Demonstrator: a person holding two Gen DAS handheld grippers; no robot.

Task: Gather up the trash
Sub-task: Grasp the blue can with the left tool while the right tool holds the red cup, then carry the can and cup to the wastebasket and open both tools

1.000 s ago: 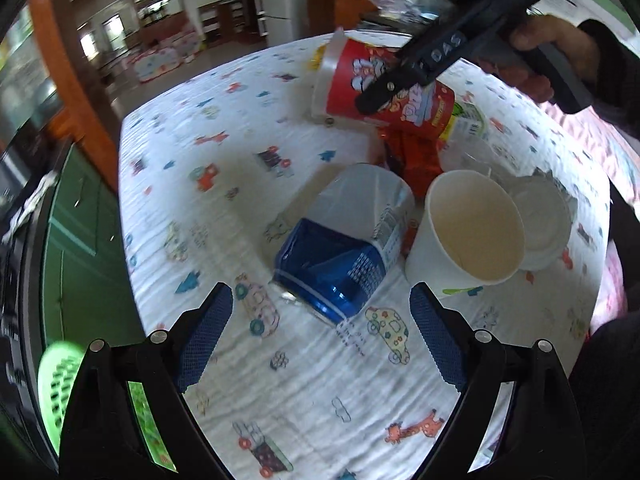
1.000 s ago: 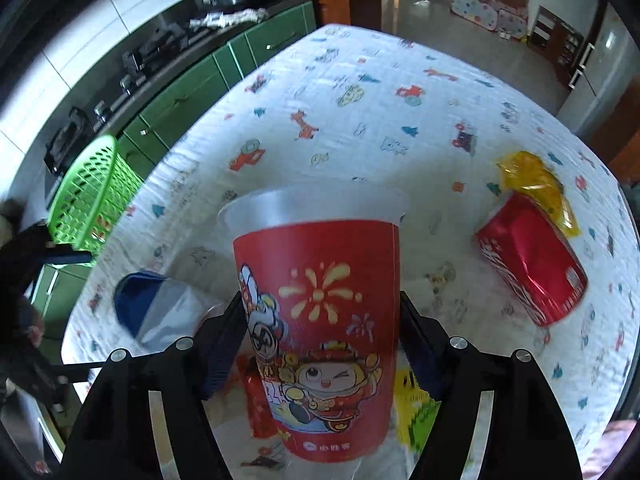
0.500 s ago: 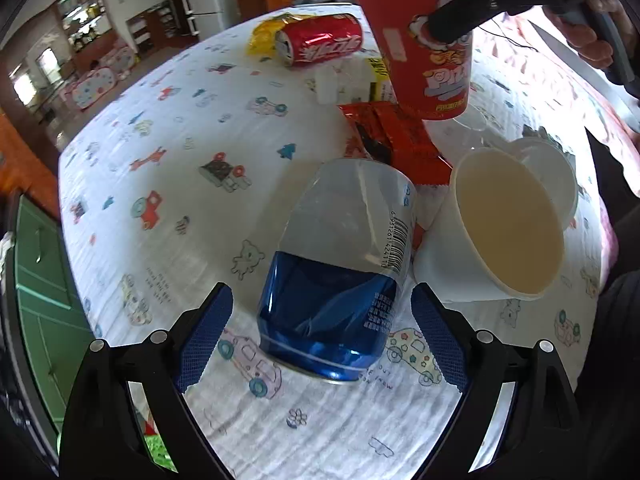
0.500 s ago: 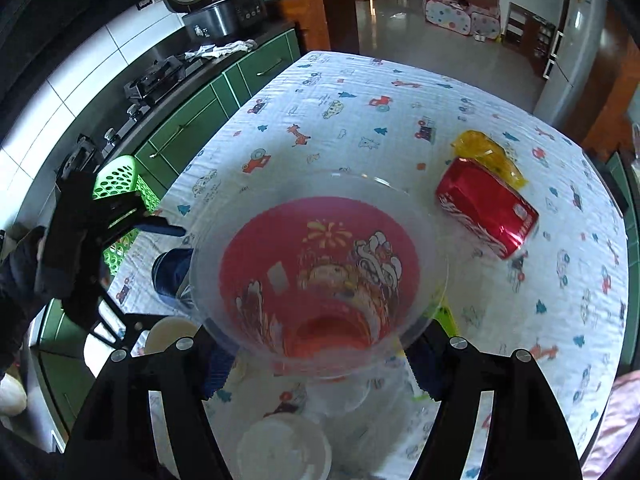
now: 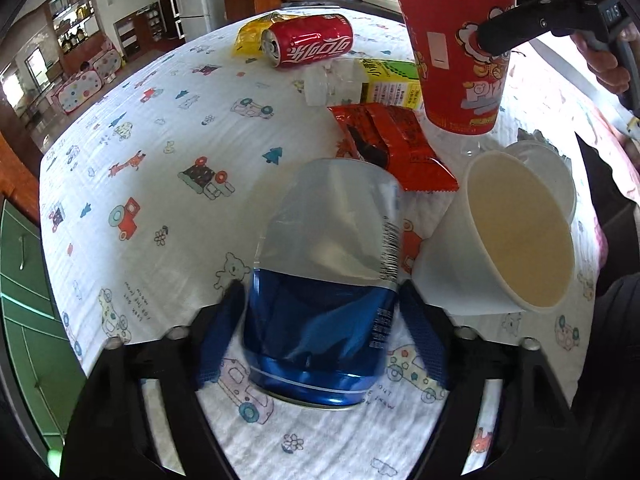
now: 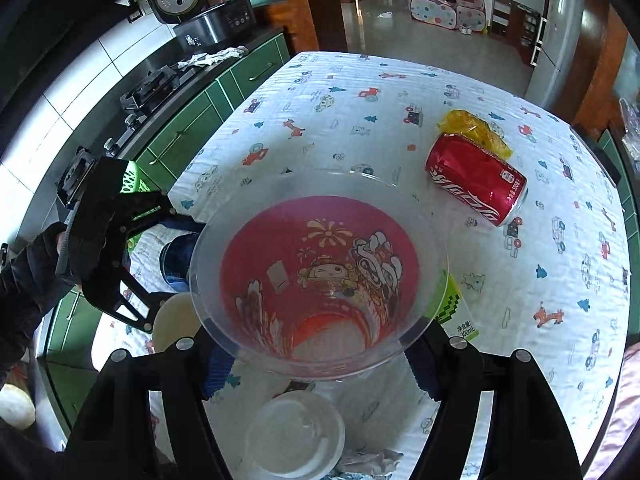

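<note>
White cotton cloth printed with small cars and animals covered the tabletop (image 5: 168, 128), where litter lay scattered for collecting. The left gripper (image 5: 320, 336) pointed steeply down over a crushed blue and silver can (image 5: 324, 280) lying on its side near the tabletop's near edge; its fingers (image 5: 218, 336) were closing from either side of the can's blue end, close to the metal but with contact not clearly made, apparently to lift it. Just beside the can stood a tilted white paper cup (image 5: 516, 236). The right gripper (image 6: 320, 364) held a red cartoon-printed plastic cup (image 6: 320, 276) upright and raised off the cloth, fingers clamped on its lower body, probably so it could be carried away. A red soda can (image 6: 476, 180) lay on its side toward the far edge, touching a yellow wrapper (image 6: 472, 128). A green basket (image 6: 132, 180), partly hidden beyond the tabletop's left edge, looked the likely destination.
</note>
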